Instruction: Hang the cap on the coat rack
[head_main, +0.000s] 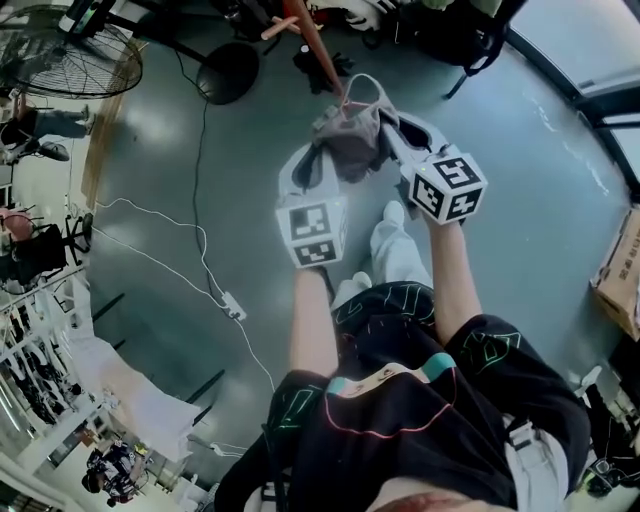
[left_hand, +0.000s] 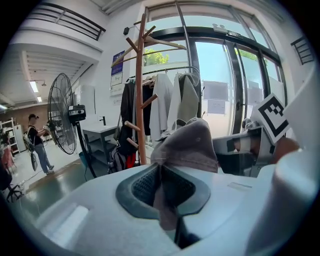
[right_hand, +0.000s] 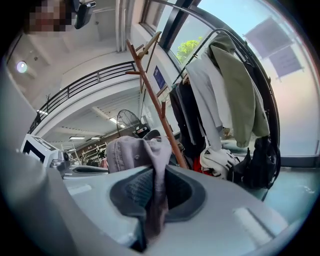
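Observation:
A grey cap (head_main: 352, 135) hangs between both grippers, held up in the air in front of the person. My left gripper (head_main: 318, 158) is shut on the cap's left edge (left_hand: 186, 146), the cloth pinched between its black pads. On the other side, my right gripper (head_main: 388, 133) is shut on the cap's cloth (right_hand: 140, 152). The wooden coat rack (left_hand: 141, 85) stands just ahead, a reddish-brown pole with angled pegs (right_hand: 150, 95); its pole (head_main: 318, 45) shows above the cap in the head view.
A clothes rail with hung jackets and shirts (left_hand: 172, 102) stands behind the coat rack by glass doors. A large floor fan (left_hand: 62, 117) is at the left, its base (head_main: 228, 70) on the floor. White cables and a power strip (head_main: 232, 305) lie left of the person. A cardboard box (head_main: 622, 270) is at the right.

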